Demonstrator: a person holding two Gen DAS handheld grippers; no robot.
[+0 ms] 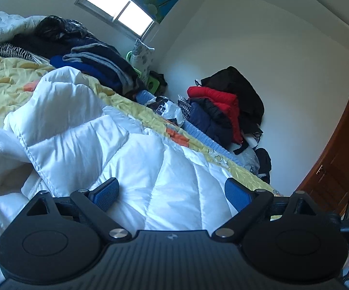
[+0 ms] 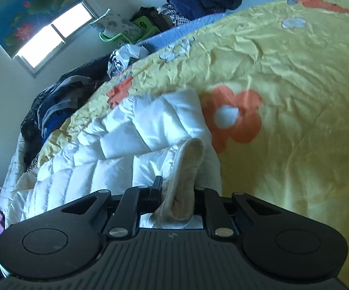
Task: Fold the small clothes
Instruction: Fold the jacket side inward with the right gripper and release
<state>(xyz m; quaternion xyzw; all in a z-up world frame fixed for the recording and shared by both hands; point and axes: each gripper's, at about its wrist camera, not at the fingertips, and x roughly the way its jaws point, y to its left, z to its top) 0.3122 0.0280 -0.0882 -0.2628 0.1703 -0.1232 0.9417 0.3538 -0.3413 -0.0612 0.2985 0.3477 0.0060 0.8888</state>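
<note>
Nearest, the right gripper is clamped on the cream-lined hem of the white quilted puffer jacket, probably to draw it over as a fold. The left gripper hovers spread wide above the jacket, holding nothing. Beyond lies the yellow flowered bedspread.
</note>
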